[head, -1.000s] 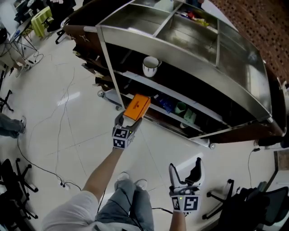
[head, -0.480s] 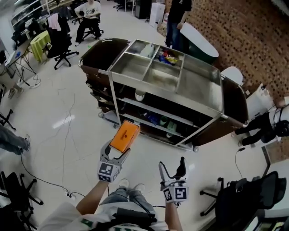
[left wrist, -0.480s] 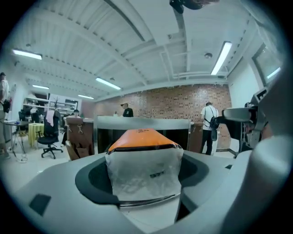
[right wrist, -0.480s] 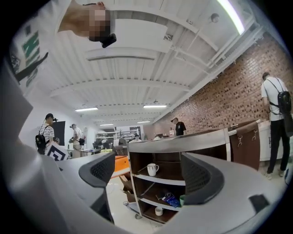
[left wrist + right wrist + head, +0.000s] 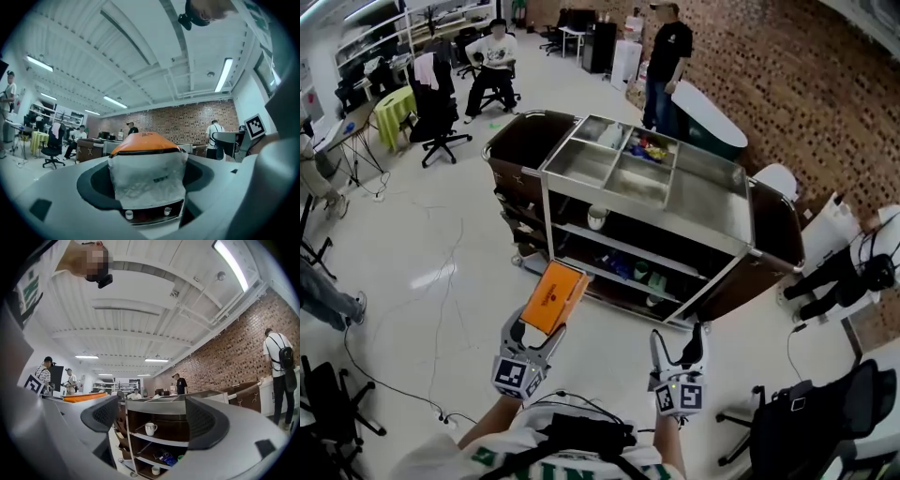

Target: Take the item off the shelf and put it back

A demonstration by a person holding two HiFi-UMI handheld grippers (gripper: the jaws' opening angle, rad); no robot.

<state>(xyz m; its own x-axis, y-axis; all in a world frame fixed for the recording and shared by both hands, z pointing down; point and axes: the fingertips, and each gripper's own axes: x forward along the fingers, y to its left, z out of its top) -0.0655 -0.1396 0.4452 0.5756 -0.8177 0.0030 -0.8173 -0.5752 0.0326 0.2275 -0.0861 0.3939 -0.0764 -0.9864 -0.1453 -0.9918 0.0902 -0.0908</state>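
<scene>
- Underfoot, a pale, glossy floor [image 5: 422,234] ran through an open workroom. A brick wall [image 5: 769,66] stood on the far side, with black office chairs [image 5: 439,127] and a few people around the edges.
- A wheeled shelf unit [image 5: 675,222] stood mid-floor — dark brown rounded ends, brushed-steel frame and shelves.
- Its top was a steel tray split into rectangular compartments, and the far middle one held colourful packets [image 5: 649,145].
- A white mug [image 5: 597,217] sat at the left end of the upper shelf. Blue and green items [image 5: 637,272] lay on the lower shelf, too small to name.
- The left gripper [image 5: 534,330] pinched one end of the flat orange box [image 5: 553,297], which was held in the air off the unit, before its near-left corner.
- The right gripper [image 5: 678,345] had its jaws spread — nothing between them.
</scene>
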